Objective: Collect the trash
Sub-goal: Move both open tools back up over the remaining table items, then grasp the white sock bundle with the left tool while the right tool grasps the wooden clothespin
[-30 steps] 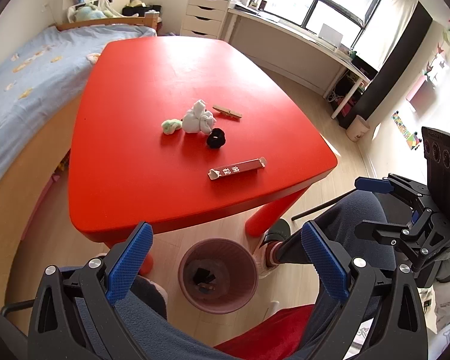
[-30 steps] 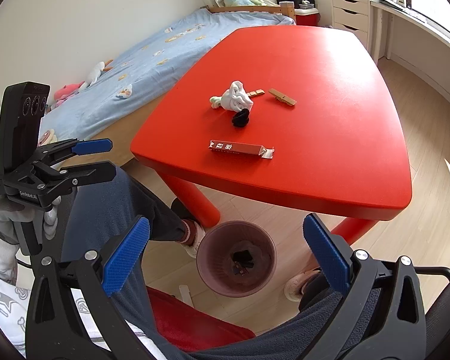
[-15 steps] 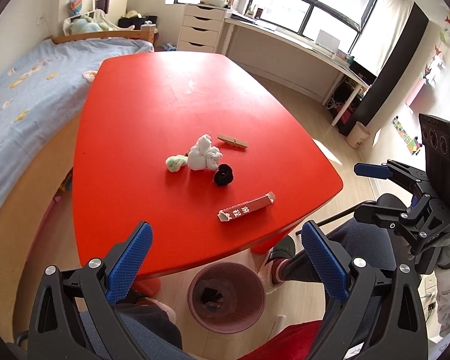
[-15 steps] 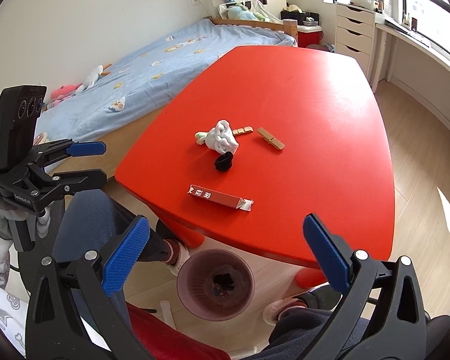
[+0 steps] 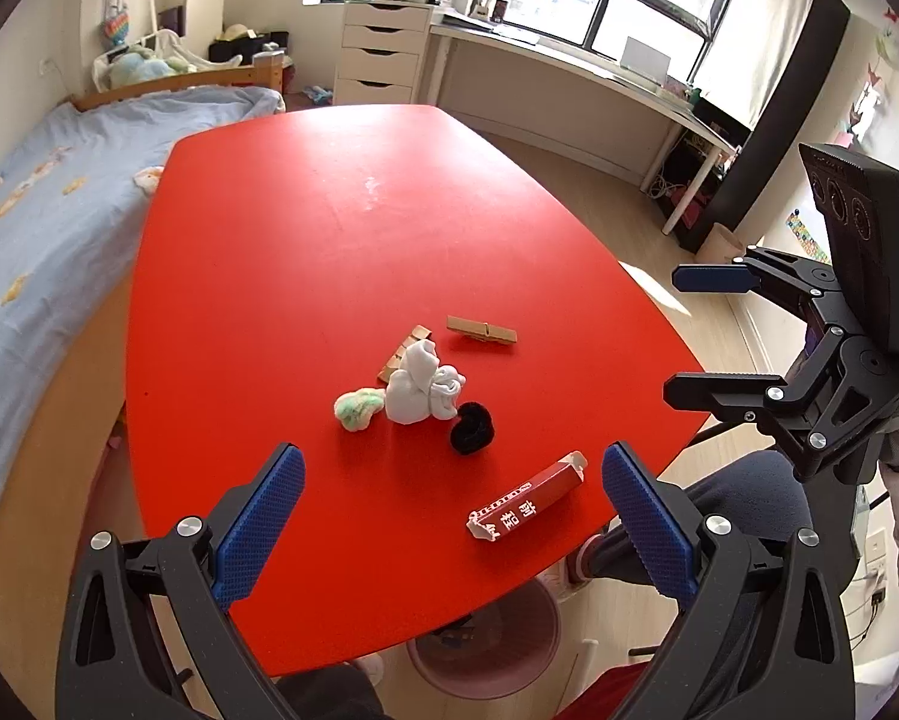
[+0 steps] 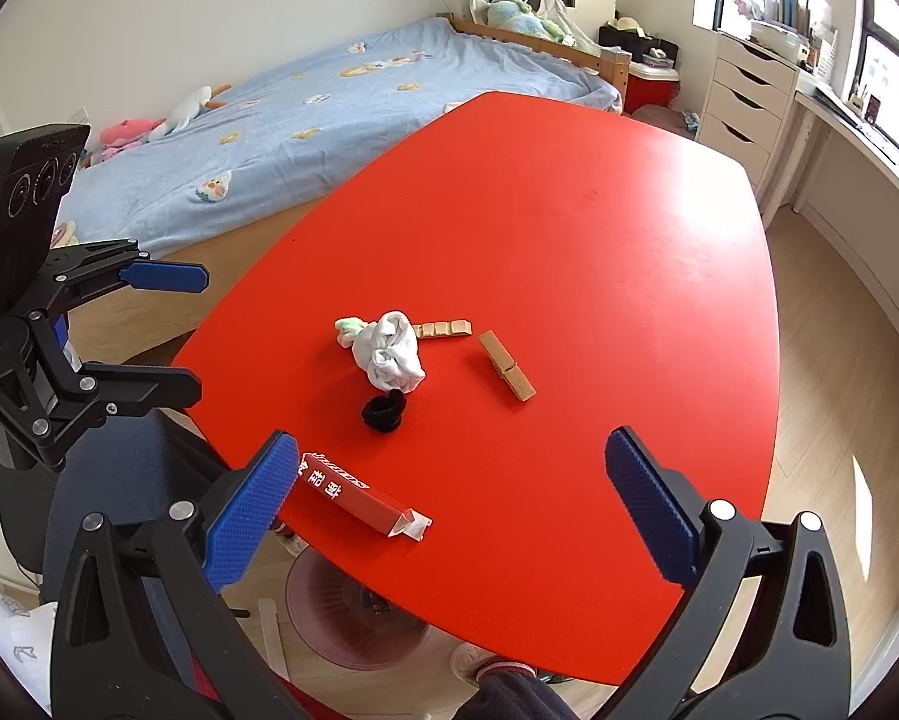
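On the red desk (image 5: 281, 276): trash awaiting collection, both grippers empty.
Left wrist: left gripper (image 5: 449, 519), jaws wide, above box (image 5: 527, 504), near tissue (image 5: 422, 384); bin (image 5: 485, 654) below the edge. Right wrist: right gripper (image 6: 449, 510), jaws wide, box (image 6: 362, 501) nearest; likely next a descent and grasp.

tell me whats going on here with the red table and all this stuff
A seated person holds a two-finger tool in each hand over a red table, clearing trash. Both the left tool and the right tool are open and empty. A crumpled white tissue, a greenish wad, a black hair tie, a red carton and a wooden clothespin lie untouched. The pink bin sits on the floor below the near edge.
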`<state>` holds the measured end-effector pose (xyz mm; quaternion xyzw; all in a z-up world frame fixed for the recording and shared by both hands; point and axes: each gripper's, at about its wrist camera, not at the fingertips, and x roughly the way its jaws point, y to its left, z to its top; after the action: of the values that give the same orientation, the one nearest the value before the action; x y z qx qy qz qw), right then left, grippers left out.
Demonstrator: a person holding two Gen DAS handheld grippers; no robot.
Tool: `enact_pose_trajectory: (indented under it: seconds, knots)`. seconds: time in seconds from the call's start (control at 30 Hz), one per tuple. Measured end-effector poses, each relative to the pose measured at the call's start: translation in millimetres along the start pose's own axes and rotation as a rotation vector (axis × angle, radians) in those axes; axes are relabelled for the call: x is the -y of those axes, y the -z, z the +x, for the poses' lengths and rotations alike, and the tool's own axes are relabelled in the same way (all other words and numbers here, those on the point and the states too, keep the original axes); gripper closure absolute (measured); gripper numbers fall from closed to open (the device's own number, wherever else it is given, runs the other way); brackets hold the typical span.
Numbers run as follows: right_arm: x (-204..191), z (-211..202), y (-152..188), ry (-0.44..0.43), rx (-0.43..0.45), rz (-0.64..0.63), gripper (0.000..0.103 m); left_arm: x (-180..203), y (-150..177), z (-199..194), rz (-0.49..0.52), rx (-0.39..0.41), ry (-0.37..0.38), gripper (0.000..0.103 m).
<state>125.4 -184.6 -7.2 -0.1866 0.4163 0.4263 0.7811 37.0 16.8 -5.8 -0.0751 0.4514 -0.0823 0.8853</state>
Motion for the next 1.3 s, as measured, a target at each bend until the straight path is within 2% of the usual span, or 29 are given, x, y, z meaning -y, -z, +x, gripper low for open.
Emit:
enact_pose_trajectory:
  seconds: [0.33, 0.63, 0.8, 0.83, 0.9, 1.0, 1.07, 1.13, 1.2, 1.3]
  knots:
    - [30.3, 58.5, -27.0, -0.020, -0.099, 0.002, 0.003, -8.4, -24.3, 48.1, 0.050, -0.080, 0.005, 0.008]
    - [48.8, 105.9, -32.8, -0.029, -0.171, 0.021, 0.003, -7.7, -34.9, 86.3, 0.080, -0.145, 0.037, 0.008]
    - [52.1, 125.4, -30.4, -0.035, -0.199, 0.016, 0.016, -8.9, -33.7, 100.9, 0.088, -0.177, 0.035, 0.009]
    - [52.3, 128.3, -30.6, -0.040, -0.199, 0.019, 0.020, -9.1, -33.0, 102.6, 0.085, -0.179, 0.037, 0.010]
    - [53.4, 131.9, -30.6, -0.042, -0.199, 0.020, 0.025, -10.0, -32.5, 105.5, 0.081, -0.185, 0.037, 0.022]
    - [50.3, 135.5, -30.9, -0.048, -0.203, 0.003, 0.030, -12.1, -31.2, 109.6, 0.079, -0.199, 0.038, 0.031]
    - [47.4, 137.8, -31.0, -0.050, -0.209, -0.010, 0.040, -11.8, -31.3, 111.0, 0.081, -0.204, 0.036, 0.035]
    - [45.7, 139.7, -31.0, -0.048, -0.213, -0.018, 0.044, -14.4, -32.5, 113.5, 0.076, -0.205, 0.038, 0.038]
    - [43.8, 140.9, -31.6, -0.050, -0.214, -0.025, 0.049, -15.3, -32.8, 114.5, 0.073, -0.208, 0.036, 0.048]
    - [42.7, 143.9, -30.8, -0.048, -0.220, -0.033, 0.054, -15.5, -32.9, 115.2, 0.072, -0.209, 0.037, 0.053]
